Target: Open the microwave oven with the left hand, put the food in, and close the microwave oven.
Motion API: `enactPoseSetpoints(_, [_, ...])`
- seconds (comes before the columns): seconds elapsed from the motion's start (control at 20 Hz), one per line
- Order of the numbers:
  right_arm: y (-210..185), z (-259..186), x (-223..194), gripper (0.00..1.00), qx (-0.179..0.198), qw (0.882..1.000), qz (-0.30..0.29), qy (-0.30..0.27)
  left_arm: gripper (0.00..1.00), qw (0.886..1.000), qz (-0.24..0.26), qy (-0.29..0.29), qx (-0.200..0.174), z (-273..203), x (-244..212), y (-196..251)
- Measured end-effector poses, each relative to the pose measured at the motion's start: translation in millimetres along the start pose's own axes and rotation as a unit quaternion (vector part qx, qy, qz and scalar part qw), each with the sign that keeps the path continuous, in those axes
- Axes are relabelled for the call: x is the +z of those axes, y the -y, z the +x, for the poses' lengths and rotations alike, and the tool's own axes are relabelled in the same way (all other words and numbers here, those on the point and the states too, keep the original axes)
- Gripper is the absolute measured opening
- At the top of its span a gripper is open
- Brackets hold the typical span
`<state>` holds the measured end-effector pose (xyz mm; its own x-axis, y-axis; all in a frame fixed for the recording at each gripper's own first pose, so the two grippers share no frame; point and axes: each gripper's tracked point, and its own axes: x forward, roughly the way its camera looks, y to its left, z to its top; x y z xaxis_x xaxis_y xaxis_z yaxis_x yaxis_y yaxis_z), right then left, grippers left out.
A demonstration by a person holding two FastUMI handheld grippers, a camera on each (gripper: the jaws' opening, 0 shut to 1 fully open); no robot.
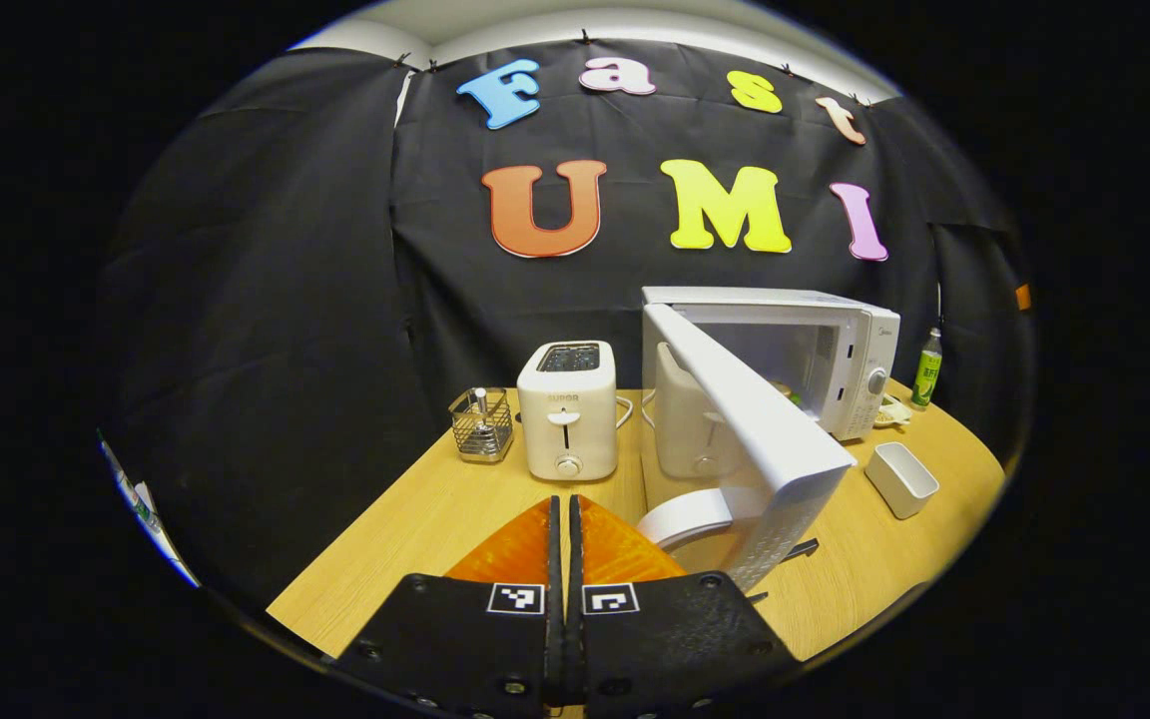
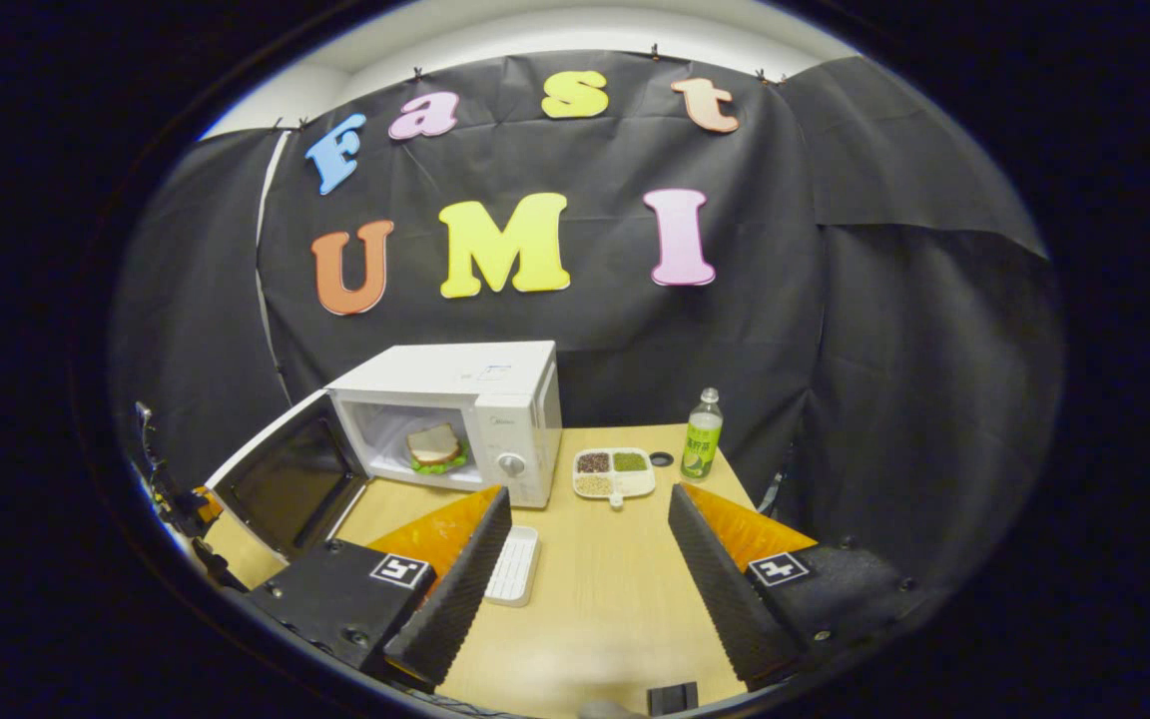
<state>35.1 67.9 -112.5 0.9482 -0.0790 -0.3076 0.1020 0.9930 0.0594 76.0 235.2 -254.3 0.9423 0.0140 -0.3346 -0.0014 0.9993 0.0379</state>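
Observation:
The white microwave (image 2: 475,394) stands at the back of the wooden table with its door (image 2: 281,489) swung wide open to the left. Inside it lies a sandwich (image 2: 433,446) of bread and green leaves. My right gripper (image 2: 588,496) is open and holds nothing, hovering over the table in front of the microwave. In the left gripper view the microwave (image 1: 835,345) is at the right and its door (image 1: 750,439) juts toward me. The door's white handle (image 1: 685,516) sits just right of my left gripper (image 1: 565,504), which is shut with nothing between its fingers.
A white toaster (image 1: 567,409) and a wire basket (image 1: 481,424) stand left of the microwave. A small white tray (image 2: 513,564) lies before it. To the microwave's right are a sectioned dish (image 2: 614,471) of grains, a dark cap (image 2: 662,459) and a green bottle (image 2: 702,434).

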Motion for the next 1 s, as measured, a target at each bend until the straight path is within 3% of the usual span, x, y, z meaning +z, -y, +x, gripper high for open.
enactPoseSetpoints(0.1, [2.1,1.5,-0.4,1.00,-0.005,1.000,0.002,-0.003,0.00,1.000,0.008,0.002,-0.006,0.2,1.6,6.2])
enactPoseSetpoints(0.15, [4.3,3.3,0.4,0.92,-0.007,1.000,0.006,-0.001,0.00,1.000,0.010,0.003,-0.010,1.0,1.7,10.3])
enactPoseSetpoints(0.2, [4.3,4.8,1.3,0.92,-0.007,1.000,0.010,-0.001,0.00,1.000,0.012,0.003,-0.013,2.6,2.2,13.2])
enactPoseSetpoints(0.25, [4.0,5.4,2.2,1.00,-0.007,1.000,0.011,-0.001,0.00,1.000,0.013,0.003,-0.015,2.7,2.4,16.6])
enactPoseSetpoints(0.3, [4.6,5.6,2.5,1.00,-0.008,1.000,0.011,-0.001,0.00,1.000,0.014,0.003,-0.018,3.1,1.2,22.1])
enactPoseSetpoints(0.35, [5.7,5.6,2.7,0.92,-0.007,1.000,0.011,-0.001,0.00,1.000,0.012,0.003,-0.022,4.0,1.5,27.8])
enactPoseSetpoints(0.5, [8.2,7.4,3.1,0.92,-0.007,1.000,0.013,-0.001,0.00,0.999,0.015,0.004,-0.037,4.1,2.3,49.7])
enactPoseSetpoints(0.55, [9.4,7.1,2.2,1.00,-0.008,1.000,0.013,-0.001,0.00,0.999,0.018,0.004,-0.039,4.2,2.4,57.3])
enactPoseSetpoints(0.7, [12.9,8.4,1.5,1.00,-0.008,1.000,0.017,-0.003,0.00,0.998,0.024,0.007,-0.060,5.5,5.1,84.4])
enactPoseSetpoints(0.75, [15.4,8.8,1.2,0.92,-0.009,1.000,0.016,-0.003,0.00,0.997,0.025,0.007,-0.067,5.4,7.1,94.5])
enactPoseSetpoints(0.8, [17.8,8.7,2.1,1.00,-0.010,1.000,0.016,-0.003,0.00,0.997,0.025,0.009,-0.074,6.2,8.3,103.6])
enactPoseSetpoints(0.95, [23.3,11.5,2.0,1.00,-0.011,1.000,0.017,-0.006,0.00,0.995,0.031,0.010,-0.096,7.9,11.0,133.2])
enactPoseSetpoints(1.0, [26.2,12.7,3.4,0.92,-0.013,1.000,0.018,-0.005,0.00,0.994,0.034,0.011,-0.104,8.9,12.6,143.6])
